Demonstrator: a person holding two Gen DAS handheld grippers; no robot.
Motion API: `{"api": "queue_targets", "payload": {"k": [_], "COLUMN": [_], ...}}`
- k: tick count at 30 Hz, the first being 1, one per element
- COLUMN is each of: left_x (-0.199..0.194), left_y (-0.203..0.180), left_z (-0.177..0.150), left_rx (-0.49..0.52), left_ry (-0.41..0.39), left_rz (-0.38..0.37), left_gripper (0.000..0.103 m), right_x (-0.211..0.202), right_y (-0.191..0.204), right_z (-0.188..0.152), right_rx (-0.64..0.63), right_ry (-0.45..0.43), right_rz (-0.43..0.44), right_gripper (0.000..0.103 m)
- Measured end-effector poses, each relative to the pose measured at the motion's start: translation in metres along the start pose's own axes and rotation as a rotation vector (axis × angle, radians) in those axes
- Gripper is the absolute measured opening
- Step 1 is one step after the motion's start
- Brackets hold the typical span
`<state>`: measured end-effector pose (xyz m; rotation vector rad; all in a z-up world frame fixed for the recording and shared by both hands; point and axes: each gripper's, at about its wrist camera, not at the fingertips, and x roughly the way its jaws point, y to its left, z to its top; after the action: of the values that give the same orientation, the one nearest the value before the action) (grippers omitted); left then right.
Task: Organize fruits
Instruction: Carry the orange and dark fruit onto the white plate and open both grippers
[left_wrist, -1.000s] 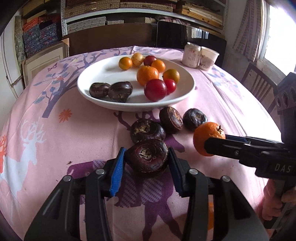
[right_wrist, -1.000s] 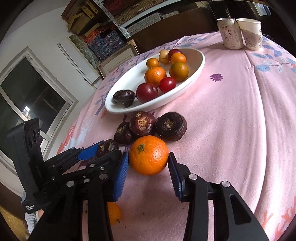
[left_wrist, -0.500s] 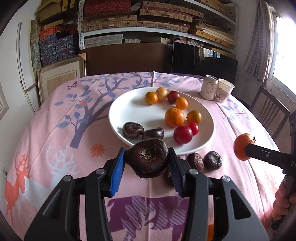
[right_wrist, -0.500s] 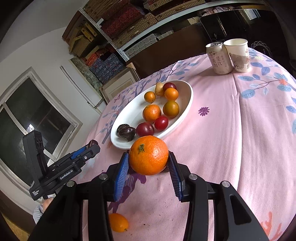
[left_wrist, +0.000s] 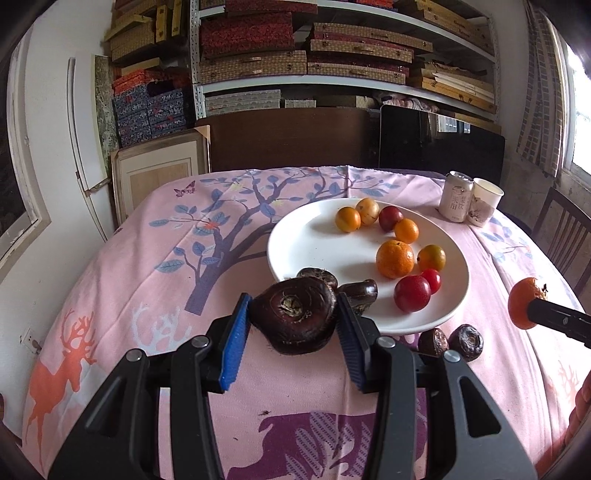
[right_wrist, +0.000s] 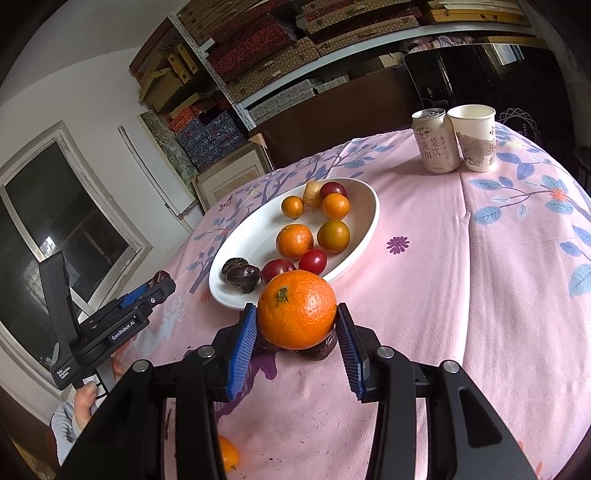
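Both tongs have lifted clear of the table toward the plate (left_wrist: 295, 236), left tongs (left_wrist: 293, 319) clamping a water chestnut (left_wrist: 295, 314), right tongs (right_wrist: 295, 328) clamping an orange (right_wrist: 297, 308), both short of the plate's near rim; two chestnuts (left_wrist: 452, 341) and a small orange fruit (right_wrist: 227, 452) remain off the plate.

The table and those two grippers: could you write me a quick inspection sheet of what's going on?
Surface: table under pink printed cloth.
Job's things: white plate holding small fruits; two dark water chestnuts and a small orange fruit loose on the cloth.
Clutter: drink can, paper cup.
Grippers: left gripper shut on a water chestnut; right gripper shut on an orange.
Cables: nothing seen.
Surroundings: shelves of boxes, windows.
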<state>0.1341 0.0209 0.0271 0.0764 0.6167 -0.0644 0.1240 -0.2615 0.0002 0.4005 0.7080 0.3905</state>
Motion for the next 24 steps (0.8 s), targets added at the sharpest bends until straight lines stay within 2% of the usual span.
{"api": "queue_targets", "payload": {"k": [13, 19, 24], "left_x": [-0.01, -0.006, 0.0], "left_y": [0.0, -0.005, -0.017], "left_z": [0.005, 0.017, 0.038], "left_rx": [0.007, 0.033, 0.1], "left_ry": [-0.042, -0.048, -0.075], "left_rz": [0.031, 0.046, 0.085], "left_gripper": [0.045, 0.045, 0.045], "right_x": [-0.008, -0.013, -0.015], "right_y": [0.009, 0.028, 0.044], "right_z": [0.006, 0.027, 0.051], "right_rx": [-0.022, -0.086, -0.123], "right_ry": [-0.024, -0.042, -0.077], "right_rz": [-0.007, -0.016, -0.006], "right_gripper": [0.044, 0.044, 0.044]}}
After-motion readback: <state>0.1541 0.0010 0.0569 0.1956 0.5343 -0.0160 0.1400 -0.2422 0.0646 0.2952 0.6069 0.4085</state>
